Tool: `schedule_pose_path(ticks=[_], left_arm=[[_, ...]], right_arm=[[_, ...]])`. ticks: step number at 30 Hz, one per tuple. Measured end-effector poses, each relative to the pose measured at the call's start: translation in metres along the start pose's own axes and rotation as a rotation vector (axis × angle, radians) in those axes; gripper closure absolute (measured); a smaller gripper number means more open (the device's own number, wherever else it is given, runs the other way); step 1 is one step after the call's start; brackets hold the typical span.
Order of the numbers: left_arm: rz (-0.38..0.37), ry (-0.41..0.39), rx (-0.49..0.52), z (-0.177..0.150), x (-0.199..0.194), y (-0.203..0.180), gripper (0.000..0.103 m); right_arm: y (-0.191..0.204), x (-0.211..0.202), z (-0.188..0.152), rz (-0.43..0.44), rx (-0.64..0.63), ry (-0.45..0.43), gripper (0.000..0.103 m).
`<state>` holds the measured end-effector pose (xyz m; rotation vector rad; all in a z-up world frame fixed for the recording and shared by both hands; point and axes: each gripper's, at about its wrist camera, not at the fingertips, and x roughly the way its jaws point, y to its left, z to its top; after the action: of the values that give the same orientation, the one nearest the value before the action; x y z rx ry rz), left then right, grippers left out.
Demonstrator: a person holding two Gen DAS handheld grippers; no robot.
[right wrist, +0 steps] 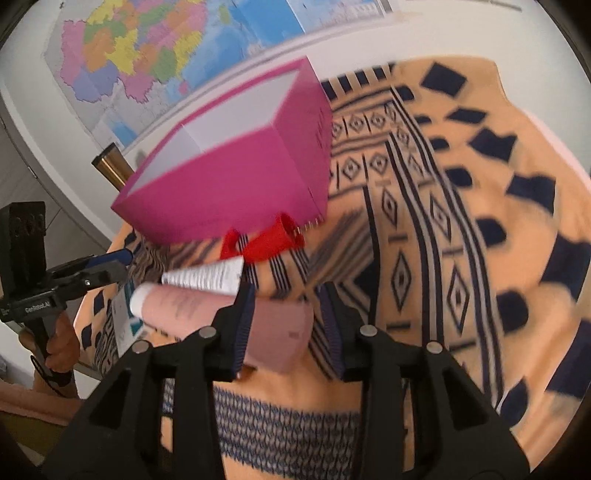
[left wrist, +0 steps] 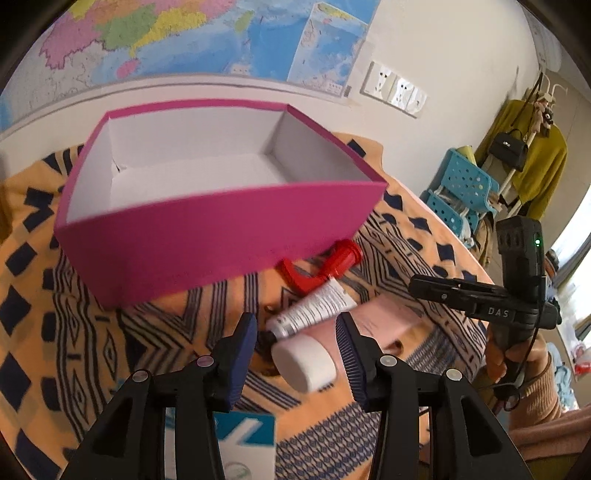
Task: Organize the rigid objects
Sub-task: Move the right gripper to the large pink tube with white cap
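An open magenta box (left wrist: 207, 236) with a white, empty inside stands on the patterned cloth; it also shows in the right wrist view (right wrist: 229, 184). In front of it lie a red plastic nozzle (left wrist: 332, 264), a white printed tube (left wrist: 314, 308) and a pink tube with a white cap (left wrist: 306, 360). My left gripper (left wrist: 297, 354) is open, its fingers on either side of the white cap. My right gripper (right wrist: 286, 325) is open around the pink tube's flat end (right wrist: 277, 334). The white tube (right wrist: 207, 277) and red nozzle (right wrist: 269, 240) lie beyond it.
A white and blue card box (left wrist: 247, 439) lies under my left gripper. An orange cloth with dark patterns (right wrist: 461, 221) covers the table. Maps hang on the wall (left wrist: 177, 33). A blue crate (left wrist: 461, 188) and hung clothes stand at the right. A brass cylinder (right wrist: 110, 166) stands behind the box.
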<state>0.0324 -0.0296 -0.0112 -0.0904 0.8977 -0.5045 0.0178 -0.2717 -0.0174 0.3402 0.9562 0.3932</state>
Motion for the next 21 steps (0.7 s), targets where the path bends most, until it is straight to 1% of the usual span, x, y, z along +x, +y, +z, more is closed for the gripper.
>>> schedule_pose_path(ticks=[9, 14, 18, 21], left_arm=[[-0.008, 0.055, -0.003, -0.021, 0.008, -0.009, 0.058], [-0.018, 0.067, 0.003, -0.023, 0.012, -0.014, 0.058], [-0.007, 0.064, 0.011, -0.022, 0.013, -0.016, 0.058], [-0.016, 0.067, 0.002, -0.022, 0.013, -0.015, 0.059]], right_arm=[[-0.007, 0.009, -0.019, 0.035, 0.047, 0.051, 0.061], [-0.008, 0.01, -0.02, 0.053, 0.058, 0.047, 0.06], [-0.009, 0.01, -0.021, 0.073, 0.07, 0.047, 0.06], [-0.01, 0.011, -0.022, 0.096, 0.085, 0.049, 0.06]])
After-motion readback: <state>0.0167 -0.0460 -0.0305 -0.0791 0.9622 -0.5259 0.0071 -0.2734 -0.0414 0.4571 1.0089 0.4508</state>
